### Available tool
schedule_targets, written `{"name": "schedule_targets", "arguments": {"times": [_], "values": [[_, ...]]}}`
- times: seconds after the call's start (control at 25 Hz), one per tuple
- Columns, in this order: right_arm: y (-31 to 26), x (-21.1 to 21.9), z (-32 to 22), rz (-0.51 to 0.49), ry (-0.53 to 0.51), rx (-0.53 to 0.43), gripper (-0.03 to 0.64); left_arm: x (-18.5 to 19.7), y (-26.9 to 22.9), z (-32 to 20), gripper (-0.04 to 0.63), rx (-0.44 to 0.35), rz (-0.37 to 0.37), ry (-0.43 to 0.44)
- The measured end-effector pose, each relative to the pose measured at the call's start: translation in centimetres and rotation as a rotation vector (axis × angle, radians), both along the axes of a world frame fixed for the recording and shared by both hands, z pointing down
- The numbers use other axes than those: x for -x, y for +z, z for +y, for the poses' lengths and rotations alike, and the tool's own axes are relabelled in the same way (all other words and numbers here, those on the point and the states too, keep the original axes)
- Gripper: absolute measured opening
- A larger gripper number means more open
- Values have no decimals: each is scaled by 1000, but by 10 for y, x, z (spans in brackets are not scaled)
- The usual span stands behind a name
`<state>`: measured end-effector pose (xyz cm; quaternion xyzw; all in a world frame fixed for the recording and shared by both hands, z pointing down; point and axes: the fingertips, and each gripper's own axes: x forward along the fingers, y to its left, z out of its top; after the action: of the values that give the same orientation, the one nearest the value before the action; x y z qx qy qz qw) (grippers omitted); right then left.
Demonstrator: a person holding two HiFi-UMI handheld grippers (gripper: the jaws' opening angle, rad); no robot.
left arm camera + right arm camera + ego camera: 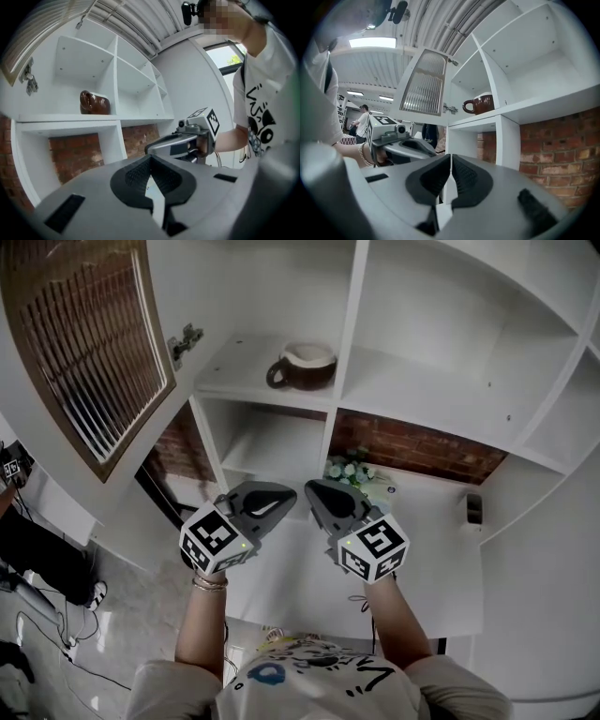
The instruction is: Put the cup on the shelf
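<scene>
A brown cup (303,366) with a pale inside stands on the white shelf (246,381), handle to the left. It also shows as a brown cup (94,102) in the left gripper view and a brown cup (479,104) in the right gripper view. My left gripper (281,496) and right gripper (317,491) hang side by side well below the shelf, apart from the cup. Both are shut with nothing between the jaws.
An open cabinet door (89,338) with a slatted panel swings out at the upper left. White dividers (349,329) split the shelf unit into compartments, with a brick wall (417,446) behind the lower ones. A small plant (349,469) stands on the white counter (422,549).
</scene>
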<state>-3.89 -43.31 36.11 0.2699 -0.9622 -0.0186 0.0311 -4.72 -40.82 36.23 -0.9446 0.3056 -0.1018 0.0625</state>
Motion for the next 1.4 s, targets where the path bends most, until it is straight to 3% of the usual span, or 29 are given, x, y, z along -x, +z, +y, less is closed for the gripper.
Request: {"name": "schedule_targets", "arguments": {"times": [0.44, 0.64, 0.84, 1.04, 1.24, 1.4], "values": [[40, -21, 31, 12, -14, 65, 29, -7, 50, 43, 15, 109, 96, 2], [55, -26, 50, 7, -15, 84, 28, -18, 57, 65, 15, 140, 185, 30], [69, -31, 69, 32, -35, 117, 28, -24, 68, 83, 15, 155, 170, 46], [79, -37, 86, 38, -65, 140, 28, -25, 77, 93, 15, 152, 106, 51], [93, -41, 93, 104, -47, 154, 28, -29, 83, 95, 15, 169, 130, 37], [92, -40, 101, 99, -74, 156, 27, -36, 84, 98, 15, 169, 117, 53]]}}
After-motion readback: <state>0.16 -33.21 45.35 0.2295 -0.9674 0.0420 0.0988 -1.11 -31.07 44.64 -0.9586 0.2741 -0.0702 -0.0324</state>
